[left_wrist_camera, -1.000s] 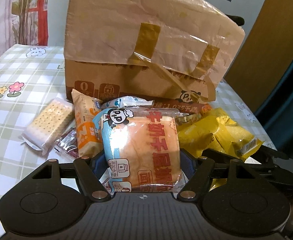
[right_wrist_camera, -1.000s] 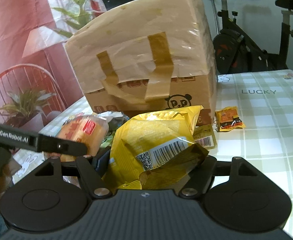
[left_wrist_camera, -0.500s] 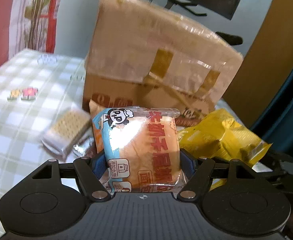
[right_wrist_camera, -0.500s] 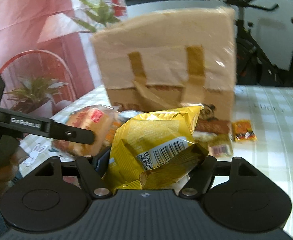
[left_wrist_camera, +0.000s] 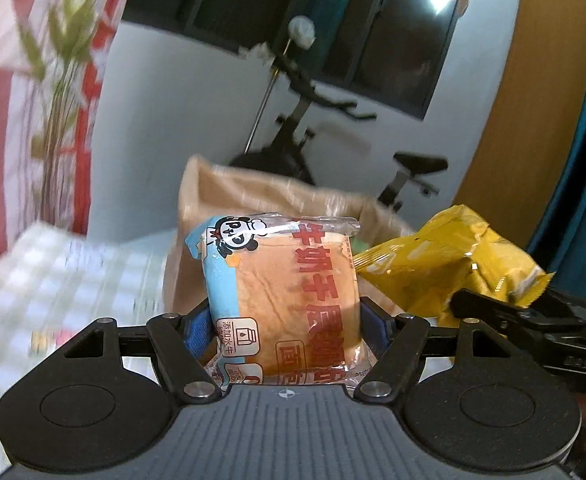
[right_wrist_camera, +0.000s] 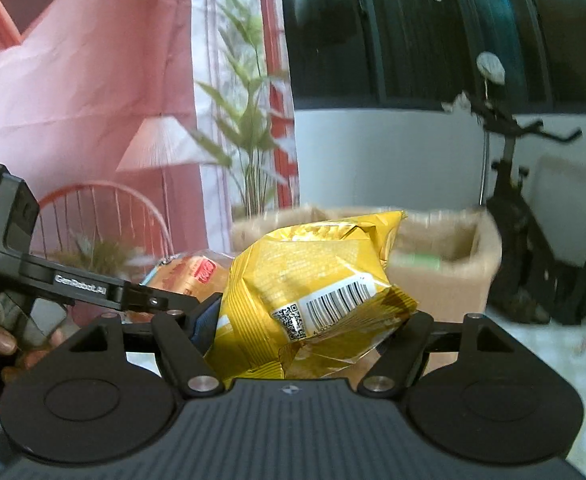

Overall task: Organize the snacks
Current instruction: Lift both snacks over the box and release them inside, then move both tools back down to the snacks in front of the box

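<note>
My left gripper point(left_wrist_camera: 287, 322) is shut on a packaged bread loaf point(left_wrist_camera: 293, 292) with a blue edge, a panda logo and red lettering, held upright. My right gripper point(right_wrist_camera: 305, 320) is shut on a crumpled yellow snack bag point(right_wrist_camera: 313, 284) with a barcode. Both are raised to about the level of the open top of the cardboard box point(left_wrist_camera: 191, 216), which stands just behind them. In the right wrist view the box point(right_wrist_camera: 445, 276) shows its open rim, and the bread point(right_wrist_camera: 189, 276) and left gripper appear at left. The yellow bag point(left_wrist_camera: 449, 264) also shows at right in the left wrist view.
A checked tablecloth point(left_wrist_camera: 65, 280) covers the table below, blurred by motion. An exercise bike point(right_wrist_camera: 533, 216) stands behind the box. A patterned curtain point(right_wrist_camera: 245, 92) and red wall picture lie to the left. A hand point(right_wrist_camera: 1, 336) holds the left gripper's handle.
Both grippers rose with their packages from table level up to the box's top edge. The other snacks on the table have dropped out of sight.
</note>
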The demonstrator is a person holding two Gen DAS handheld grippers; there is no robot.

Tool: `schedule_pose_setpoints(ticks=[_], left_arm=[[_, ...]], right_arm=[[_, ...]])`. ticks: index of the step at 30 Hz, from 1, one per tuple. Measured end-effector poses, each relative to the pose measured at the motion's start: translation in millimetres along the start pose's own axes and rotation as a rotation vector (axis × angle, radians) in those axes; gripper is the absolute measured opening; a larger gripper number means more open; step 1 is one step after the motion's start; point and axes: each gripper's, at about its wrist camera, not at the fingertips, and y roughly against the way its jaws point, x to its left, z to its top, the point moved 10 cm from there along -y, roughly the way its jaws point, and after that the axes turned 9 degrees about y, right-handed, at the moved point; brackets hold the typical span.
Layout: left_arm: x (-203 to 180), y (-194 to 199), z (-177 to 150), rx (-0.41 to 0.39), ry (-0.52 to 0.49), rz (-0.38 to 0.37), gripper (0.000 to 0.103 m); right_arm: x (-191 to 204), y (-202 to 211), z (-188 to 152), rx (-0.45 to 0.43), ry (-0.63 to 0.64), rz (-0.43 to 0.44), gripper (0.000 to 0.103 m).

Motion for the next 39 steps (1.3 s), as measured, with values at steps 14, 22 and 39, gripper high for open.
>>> schedule_pose_setpoints(ticks=[14,22,39], left_arm=[[-13,-96,92,-0.032,-0.037,0.03,0.075],[4,-130,94,0.026,-0.03,0.056,0.076],[20,-97,92,-0.003,-0.043,0.106,0.082]], right_arm=[[-88,-102,63,0.015,0.061,-0.098,0.073],[-102,-159,45,0.113,0.03,-0.075,0.076],[-114,-147,41,0.111,-0.061,-0.091,0.087]])
